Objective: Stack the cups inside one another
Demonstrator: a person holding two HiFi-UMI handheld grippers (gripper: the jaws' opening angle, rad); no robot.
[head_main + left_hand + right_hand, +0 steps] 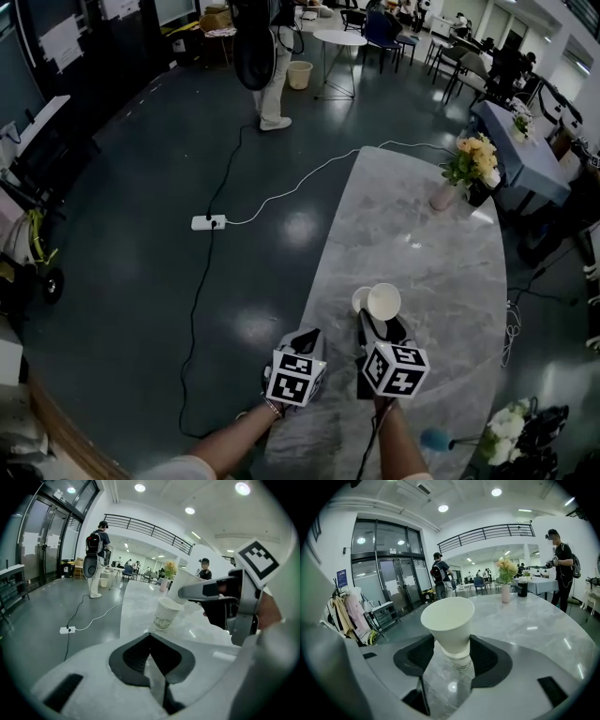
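Note:
In the head view my right gripper (pixel 380 325) is shut on a white paper cup (pixel 384 301), tilted with its mouth towards me, just above the marble table (pixel 422 244). The right gripper view has that cup (pixel 449 620) wedged by its narrow printed base in my right gripper (pixel 454 657). A second paper cup (pixel 360 300) stands upright on the table right beside the held one. From the left gripper view this standing cup (pixel 166 614) is ahead, with the right gripper (pixel 206 590) and its cup (pixel 183 584) just above and to its right. My left gripper (pixel 151 657) is shut and holds nothing; it hovers near the table's left edge (pixel 307 342).
A vase of yellow flowers (pixel 472 167) and a dark bottle (pixel 522 587) stand at the table's far end. A person (pixel 561 569) stands beside the table there. A power strip (pixel 208 222) and cables lie on the floor to the left. White flowers (pixel 506 427) sit at the near right.

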